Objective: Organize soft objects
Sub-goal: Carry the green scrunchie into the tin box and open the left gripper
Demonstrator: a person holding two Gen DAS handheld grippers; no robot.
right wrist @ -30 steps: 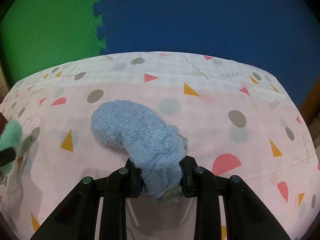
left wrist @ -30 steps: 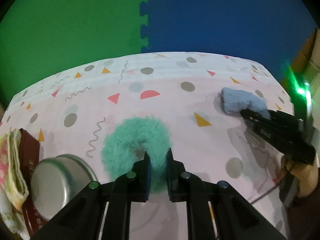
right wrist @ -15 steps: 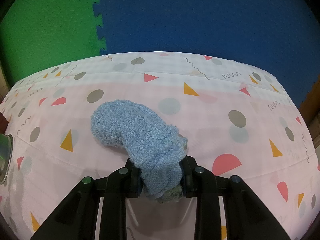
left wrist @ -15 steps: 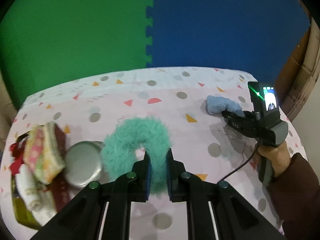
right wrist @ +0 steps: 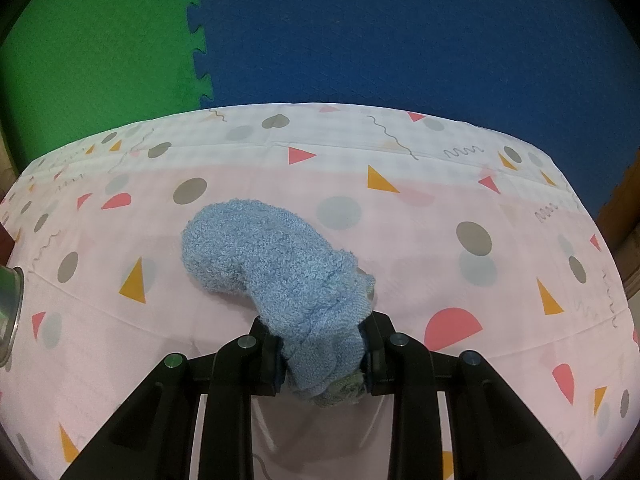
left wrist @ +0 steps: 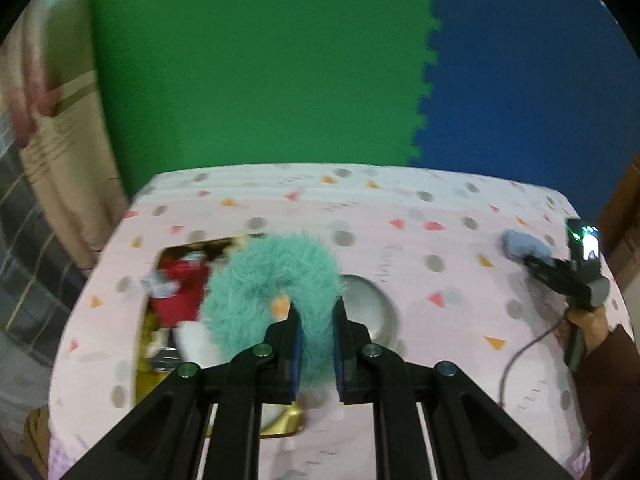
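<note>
My left gripper (left wrist: 316,344) is shut on a fluffy teal ring (left wrist: 256,284) and holds it high above the table, over a gold tray (left wrist: 144,376) that holds red and white soft things (left wrist: 180,300). My right gripper (right wrist: 322,354) is shut on a blue terry sock (right wrist: 256,252) whose toe end lies on the patterned tablecloth (right wrist: 440,240). The right gripper with the sock (left wrist: 520,246) also shows at the right of the left wrist view.
An upturned metal bowl (left wrist: 368,308) sits right of the tray; its rim (right wrist: 10,308) shows at the left edge of the right wrist view. Green and blue foam mats (left wrist: 280,60) back the table. A cardboard box (left wrist: 52,128) stands at the far left.
My left gripper has risen and swung left with the teal ring, bringing the tray under it. My right gripper and the blue sock have stayed still.
</note>
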